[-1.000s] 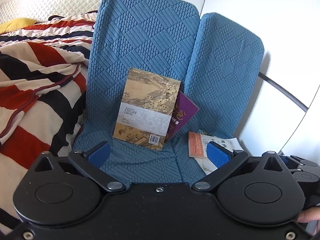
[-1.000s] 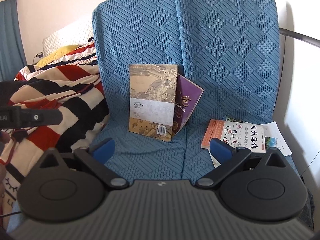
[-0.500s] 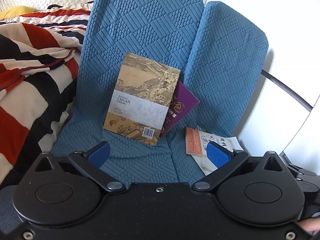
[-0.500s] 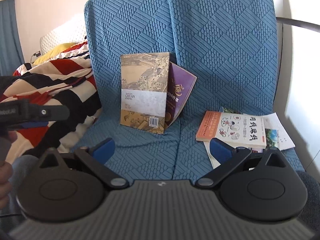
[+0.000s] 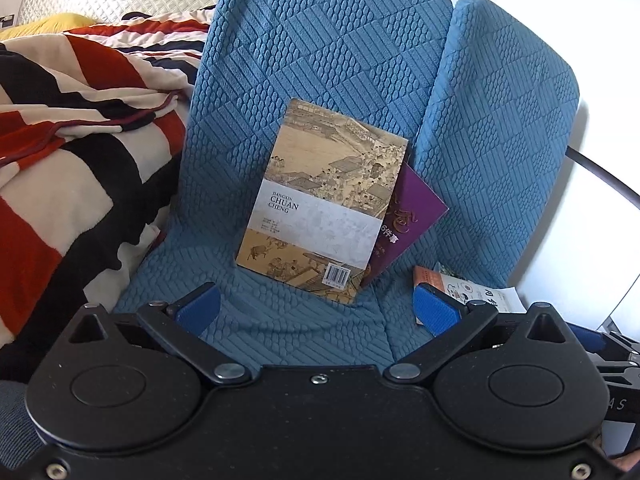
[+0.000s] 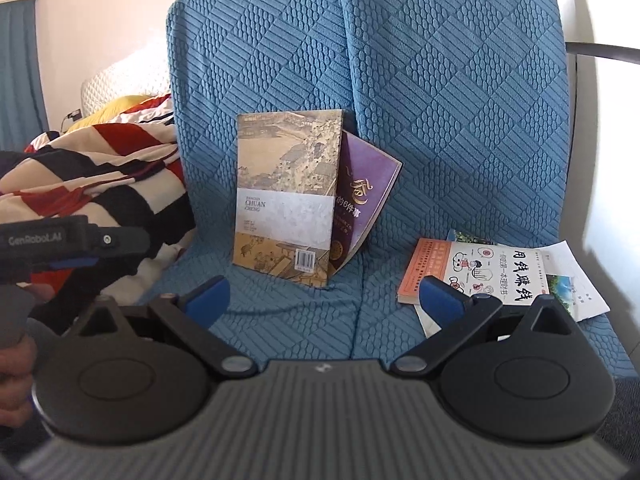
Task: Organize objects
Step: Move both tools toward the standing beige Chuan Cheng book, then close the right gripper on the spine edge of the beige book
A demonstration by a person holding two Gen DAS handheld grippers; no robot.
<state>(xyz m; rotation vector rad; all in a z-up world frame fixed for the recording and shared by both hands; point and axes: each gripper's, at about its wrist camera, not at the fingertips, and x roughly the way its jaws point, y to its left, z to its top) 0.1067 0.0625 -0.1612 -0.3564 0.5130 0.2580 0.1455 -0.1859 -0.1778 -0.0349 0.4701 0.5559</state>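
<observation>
You are facing a blue quilted chair (image 5: pixel 320 60) with two back cushions, set against a white wall; a striped blanket (image 5: pixel 80 140) on a bed lies just left of the chair. A tan book marked "CHUAN CHENG" (image 5: pixel 320 204) stands tilted against the chair's back, and a purple book (image 5: pixel 408 216) leans behind it, poking out to its right. To the right of the tan book, on the seat, an orange-and-white book (image 6: pixel 476 268) lies flat on a few loose papers (image 6: pixel 576 280).

Your left claw (image 5: pixel 316 306) hangs low in front of the seat, its blue pads spread wide and gripping nothing, with the tan book between and beyond them. Your right claw (image 6: pixel 324 298) is likewise spread wide and empty; its right pad overlaps the near edge of the orange-and-white book in view, though whether it touches is hard to say. From the right wrist view, the left tool's black body sits well left of the tan book, with part of your hand (image 6: pixel 16 376) below it.

The seat in front of the tan book is bare fabric. A dark curved bar (image 6: pixel 600 50) crosses the wall right of the chair.
</observation>
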